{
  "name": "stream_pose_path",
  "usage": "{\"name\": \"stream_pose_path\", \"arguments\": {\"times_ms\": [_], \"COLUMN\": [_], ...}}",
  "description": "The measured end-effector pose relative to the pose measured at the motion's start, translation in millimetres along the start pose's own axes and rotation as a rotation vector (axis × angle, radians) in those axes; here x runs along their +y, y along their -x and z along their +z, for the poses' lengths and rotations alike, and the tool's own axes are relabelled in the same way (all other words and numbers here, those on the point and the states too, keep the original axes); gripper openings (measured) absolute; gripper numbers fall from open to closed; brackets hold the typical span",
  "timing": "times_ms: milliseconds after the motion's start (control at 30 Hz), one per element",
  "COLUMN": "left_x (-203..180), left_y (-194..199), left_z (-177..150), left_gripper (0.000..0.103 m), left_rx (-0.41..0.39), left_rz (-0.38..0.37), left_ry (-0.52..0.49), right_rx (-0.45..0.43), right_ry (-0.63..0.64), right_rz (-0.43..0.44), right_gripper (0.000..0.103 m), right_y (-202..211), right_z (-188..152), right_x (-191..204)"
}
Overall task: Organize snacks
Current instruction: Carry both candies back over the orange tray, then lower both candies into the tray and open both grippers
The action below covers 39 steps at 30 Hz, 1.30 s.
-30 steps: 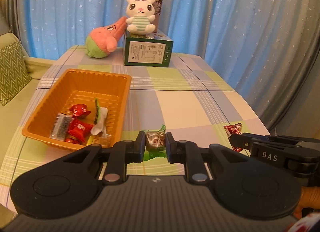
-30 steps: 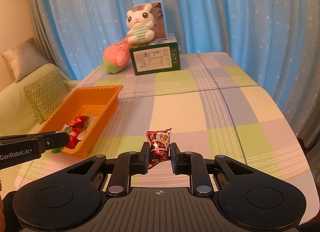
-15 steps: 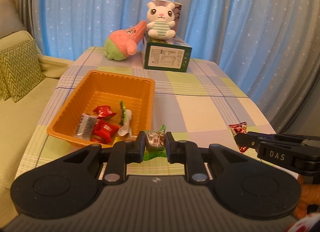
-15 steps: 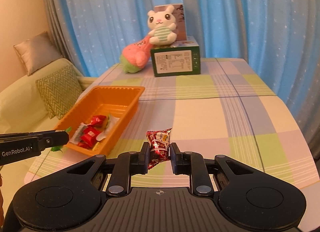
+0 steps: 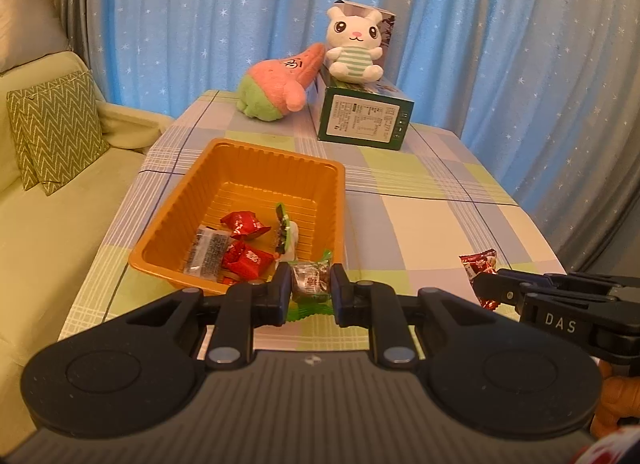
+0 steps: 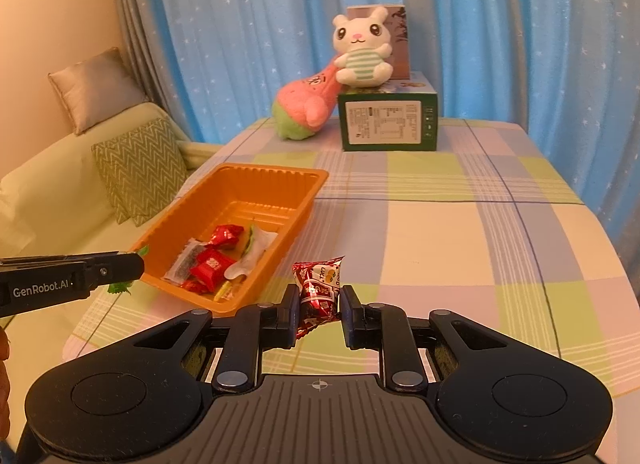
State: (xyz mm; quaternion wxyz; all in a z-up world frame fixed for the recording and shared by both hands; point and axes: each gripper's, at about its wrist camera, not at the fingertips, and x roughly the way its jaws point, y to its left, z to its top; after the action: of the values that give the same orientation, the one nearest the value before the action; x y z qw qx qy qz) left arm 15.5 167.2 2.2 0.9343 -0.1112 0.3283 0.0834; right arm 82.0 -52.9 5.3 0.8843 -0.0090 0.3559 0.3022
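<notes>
My left gripper (image 5: 310, 288) is shut on a green-wrapped candy (image 5: 309, 282), held just before the near rim of the orange tray (image 5: 240, 159). In the right wrist view the same gripper (image 6: 138, 264) enters from the left with green wrapper at its tip. My right gripper (image 6: 320, 300) is shut on a red snack packet (image 6: 320, 284), above the tablecloth to the right of the tray (image 6: 272, 173). From the left wrist view that packet (image 5: 478, 264) shows at the right gripper's tip. Several wrapped snacks (image 5: 240, 248) lie in the tray's near end.
At the table's far end a green box (image 5: 364, 119) carries a white bunny plush (image 5: 354, 47), with a pink and green plush (image 5: 276, 87) beside it. A sofa with a zigzag cushion (image 5: 56, 127) runs along the left. Blue star curtains hang behind.
Both grippers have shifted left across the table with their snacks still held, so the tray, box and plush toys now sit further right in both views.
</notes>
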Motion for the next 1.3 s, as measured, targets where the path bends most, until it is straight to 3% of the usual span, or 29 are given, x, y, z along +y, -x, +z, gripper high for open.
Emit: {"name": "stream_pose_path", "arguments": {"times_ms": [800,1300], "left_x": [32.3,66.1], "left_y": [-15.2,-75.8], "left_z": [17.1,50.7], "left_gripper": [0.018,0.018], "left_rx": [0.009,0.052], "left_rz": [0.022,0.024], "left_ry": [0.001,-0.026], "right_rx": [0.018,0.045], "right_ry": [0.062,0.085], "right_rz": [0.062,0.103], "right_gripper": [0.022,0.022], "right_y": [-41.0,-110.2], "right_z": [16.7,53.6], "right_x": [35.5,51.8]}}
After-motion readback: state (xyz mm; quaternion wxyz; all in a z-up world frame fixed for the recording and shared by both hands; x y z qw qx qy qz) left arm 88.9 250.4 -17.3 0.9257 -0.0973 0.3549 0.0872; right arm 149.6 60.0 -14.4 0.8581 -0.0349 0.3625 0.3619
